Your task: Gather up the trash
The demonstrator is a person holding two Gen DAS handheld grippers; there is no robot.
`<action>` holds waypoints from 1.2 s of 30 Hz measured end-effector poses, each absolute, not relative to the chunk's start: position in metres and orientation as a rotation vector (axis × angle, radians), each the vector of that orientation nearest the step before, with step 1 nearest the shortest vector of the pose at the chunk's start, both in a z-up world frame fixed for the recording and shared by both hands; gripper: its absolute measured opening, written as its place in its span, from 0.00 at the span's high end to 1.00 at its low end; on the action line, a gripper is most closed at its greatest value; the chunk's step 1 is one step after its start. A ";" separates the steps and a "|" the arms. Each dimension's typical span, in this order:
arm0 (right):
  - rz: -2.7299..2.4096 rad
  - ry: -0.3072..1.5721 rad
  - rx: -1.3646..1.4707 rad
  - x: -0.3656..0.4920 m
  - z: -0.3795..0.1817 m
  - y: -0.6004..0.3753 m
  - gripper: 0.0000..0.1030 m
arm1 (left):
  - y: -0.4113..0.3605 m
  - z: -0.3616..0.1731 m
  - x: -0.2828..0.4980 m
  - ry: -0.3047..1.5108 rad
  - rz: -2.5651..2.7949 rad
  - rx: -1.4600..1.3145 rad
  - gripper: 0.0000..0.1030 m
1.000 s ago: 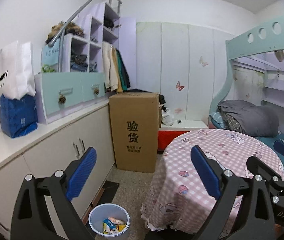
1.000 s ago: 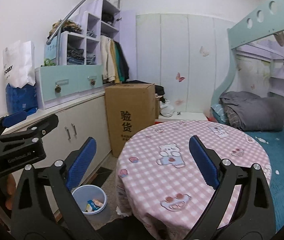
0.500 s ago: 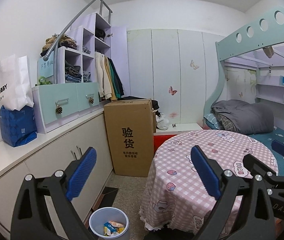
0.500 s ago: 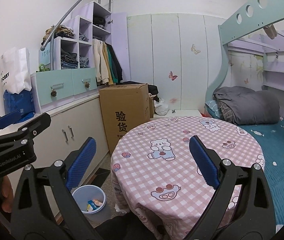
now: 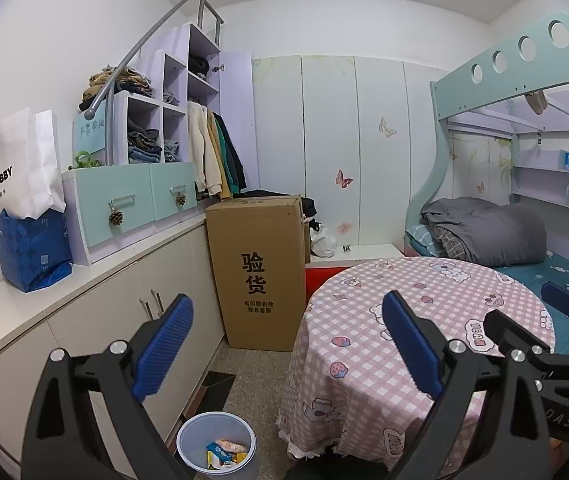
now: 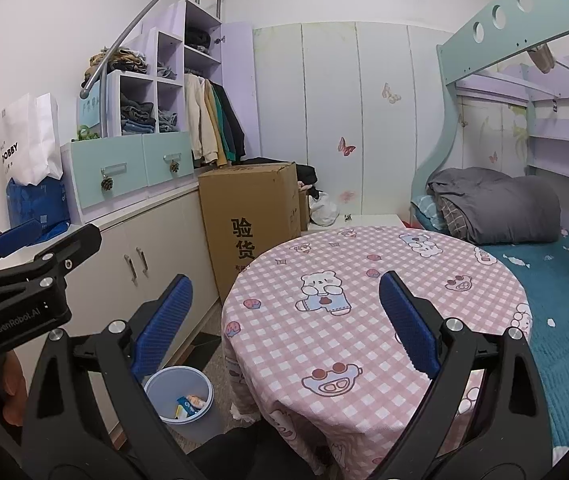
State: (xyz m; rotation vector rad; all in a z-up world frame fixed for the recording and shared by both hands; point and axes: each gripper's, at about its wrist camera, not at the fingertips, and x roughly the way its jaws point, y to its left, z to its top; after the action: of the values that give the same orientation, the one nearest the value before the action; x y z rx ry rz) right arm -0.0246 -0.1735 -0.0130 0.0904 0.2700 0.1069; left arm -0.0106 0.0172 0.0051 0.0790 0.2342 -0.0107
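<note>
Bedroom with bunk bed (image 5: 484,236), one round pink-checked tabletop (image 6: 364,300) bare.
Two hand-held grippers: left hand-held gripper (image 5: 284,344) and right hand-held gripper (image 6: 284,320) both spread wide, empty. One pale blue bin (image 5: 216,440) on the floor beside the tabletop holds colourful wrappers (image 5: 224,451) (count unclear).

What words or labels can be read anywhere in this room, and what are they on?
"验货": cardboard box; the smaller print beneath is too blurred to read.
"DOBBY": white paper bag; small print below unreadable.
"GenRobot.AI": left hand-held gripper.
"DAS": right hand-held gripper.
"BEAN": pink checked tablecloth.
Blue sign on the shelf: unreadable.
</note>
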 end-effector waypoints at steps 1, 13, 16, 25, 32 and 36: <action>0.107 0.271 0.090 -0.024 -0.013 -0.173 0.10 | 0.017 0.005 -0.010 0.236 -0.011 0.080 0.09; 0.106 0.270 0.093 -0.024 -0.013 -0.172 0.10 | 0.018 0.004 -0.008 0.239 -0.013 0.081 0.09; 0.108 0.272 0.092 -0.024 -0.014 -0.173 0.10 | 0.018 0.004 -0.008 0.240 -0.014 0.082 0.09; 0.105 0.275 0.094 -0.024 -0.015 -0.173 0.10 | 0.016 0.003 -0.008 0.241 -0.016 0.090 0.09; 0.097 0.283 0.103 -0.024 -0.020 -0.175 0.10 | 0.012 0.001 -0.008 0.246 -0.025 0.099 0.09; 0.096 0.290 0.112 -0.022 -0.021 -0.176 0.10 | 0.010 0.000 -0.008 0.250 -0.027 0.100 0.09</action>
State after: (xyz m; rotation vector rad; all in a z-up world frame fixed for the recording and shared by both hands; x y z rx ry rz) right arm -0.0221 -0.1765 -0.0213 0.1119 0.2898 0.0960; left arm -0.0076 0.0105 0.0003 0.0996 0.2501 -0.0267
